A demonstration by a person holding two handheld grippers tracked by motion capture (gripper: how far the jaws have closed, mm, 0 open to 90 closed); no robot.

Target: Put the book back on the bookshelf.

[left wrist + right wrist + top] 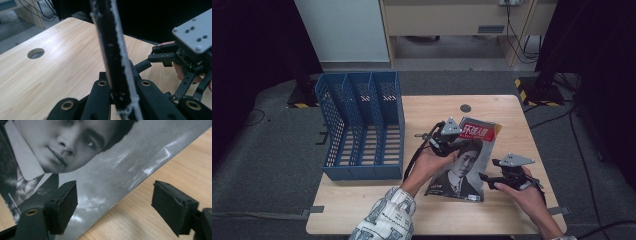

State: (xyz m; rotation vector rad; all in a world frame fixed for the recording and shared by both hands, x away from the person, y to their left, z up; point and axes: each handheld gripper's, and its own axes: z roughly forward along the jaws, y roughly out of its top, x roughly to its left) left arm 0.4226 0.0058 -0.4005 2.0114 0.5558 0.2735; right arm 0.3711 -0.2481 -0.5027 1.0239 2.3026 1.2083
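Evidently the work is at an early stage: the magazine has been picked up at one edge but has not yet reached the blue file rack, whose slots look empty, at about nine o'clock from it on the wooden table. The left gripper has its jaws pressed together on the magazine's upper left edge, and in the left gripper view that edge runs upright between them, dark with worn whitish fraying. The right gripper sits at the magazine's four o'clock side with its fingers spread apart, one over the cover and one over bare wood, pinching nothing. Lifting, carrying over and slotting it into the rack look to be what remains. The cover is glossy grey with a black-and-white portrait, a red title block at its twelve o'clock end, and faint creases near the lower edge
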